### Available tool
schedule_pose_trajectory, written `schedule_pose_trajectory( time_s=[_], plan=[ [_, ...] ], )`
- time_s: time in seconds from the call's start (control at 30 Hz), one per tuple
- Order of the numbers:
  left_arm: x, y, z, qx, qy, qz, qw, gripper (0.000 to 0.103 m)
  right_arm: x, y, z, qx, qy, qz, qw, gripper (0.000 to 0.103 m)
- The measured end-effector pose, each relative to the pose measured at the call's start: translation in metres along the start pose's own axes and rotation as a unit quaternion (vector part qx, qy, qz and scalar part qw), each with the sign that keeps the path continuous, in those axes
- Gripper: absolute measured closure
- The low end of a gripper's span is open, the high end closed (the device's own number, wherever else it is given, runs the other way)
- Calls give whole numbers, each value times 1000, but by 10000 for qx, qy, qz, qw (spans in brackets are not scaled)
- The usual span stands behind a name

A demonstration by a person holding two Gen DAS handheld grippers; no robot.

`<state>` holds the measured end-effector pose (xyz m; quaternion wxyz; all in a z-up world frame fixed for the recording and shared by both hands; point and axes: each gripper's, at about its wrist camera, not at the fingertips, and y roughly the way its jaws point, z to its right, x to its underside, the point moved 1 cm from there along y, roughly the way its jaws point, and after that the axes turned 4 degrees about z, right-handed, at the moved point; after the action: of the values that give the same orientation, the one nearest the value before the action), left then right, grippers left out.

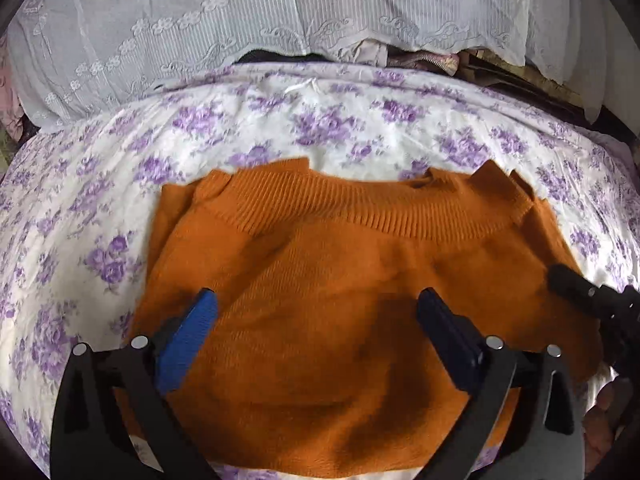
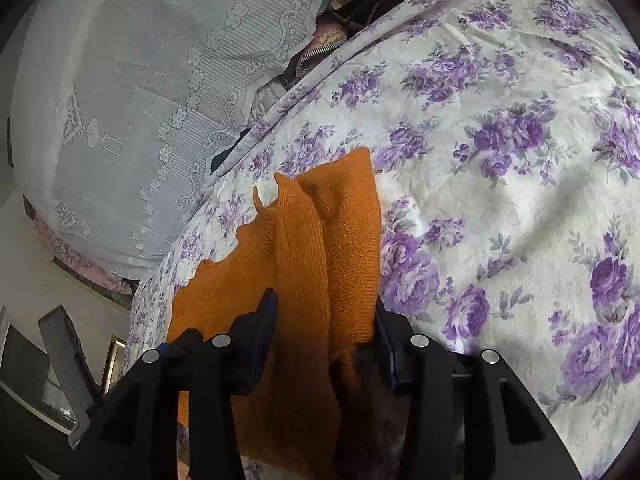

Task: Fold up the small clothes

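An orange knit sweater (image 1: 340, 280) lies folded on a floral bedsheet (image 1: 120, 208), its ribbed band toward the far side. My left gripper (image 1: 318, 300) hovers over the sweater's middle with its fingers wide apart and nothing between them. The right gripper (image 1: 592, 300) shows at the sweater's right edge. In the right wrist view, my right gripper (image 2: 324, 304) has a bunched edge of the sweater (image 2: 312, 240) between its fingers, which stand apart around the cloth.
A white lace cover (image 1: 200, 20) drapes over things at the back of the bed. Some clothes (image 1: 420, 58) peek out under it. A dark chair-like object (image 2: 68, 360) stands off the bed's left side in the right wrist view.
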<state>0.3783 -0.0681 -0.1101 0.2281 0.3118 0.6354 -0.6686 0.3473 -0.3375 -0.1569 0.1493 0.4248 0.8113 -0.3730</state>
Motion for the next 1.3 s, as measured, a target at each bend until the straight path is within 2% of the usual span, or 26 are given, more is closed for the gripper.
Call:
schedule_pose_trajectory(
  time_s=[0.07,0.13,0.17,0.2,0.3,0.37,0.47,0.57,0.77,0.87,1.03,1.2,1.27,1.3],
  plan=[
    [3,10,-4,48,-53,-91,9999,4,1,-1,0,19,-23,2,10000,59],
    [3,9,0,-62,45,-36,10000,4,2,-3,1,-15,22,42,10000,71],
    [5,6,2,-108,81,4,9999,4,2,-5,2,-86,80,65,9999,80],
    [6,2,3,-89,92,71,9999,6,2,-6,2,-126,100,107,9998,81],
    [8,-7,0,146,2,176,9997,6,2,-10,-5,-123,-73,206,9997,82],
    [8,-8,1,177,9,190,9997,6,3,-9,-8,-103,-145,196,9996,82],
    [8,-4,3,176,61,132,9997,6,2,0,2,-152,162,-31,9997,79],
    [10,-4,6,132,133,126,9997,6,2,0,6,-245,297,-19,9993,81],
    [12,-21,12,260,268,328,9988,9,6,-23,-28,-16,-533,546,9971,85],
    [10,-19,8,263,201,250,9991,11,10,-29,-45,130,-867,674,9939,85],
    [4,-21,-13,346,151,84,9993,11,10,-29,-54,417,-998,601,9923,85],
    [3,-30,-60,-248,421,136,9987,11,8,-27,-59,668,-1005,487,9915,85],
    [4,-30,-88,-375,275,134,9988,11,7,-27,-66,708,-1007,479,9912,85],
    [7,-27,-105,-365,45,79,9993,11,7,-26,-71,736,-1014,485,9909,85]
  ],
)
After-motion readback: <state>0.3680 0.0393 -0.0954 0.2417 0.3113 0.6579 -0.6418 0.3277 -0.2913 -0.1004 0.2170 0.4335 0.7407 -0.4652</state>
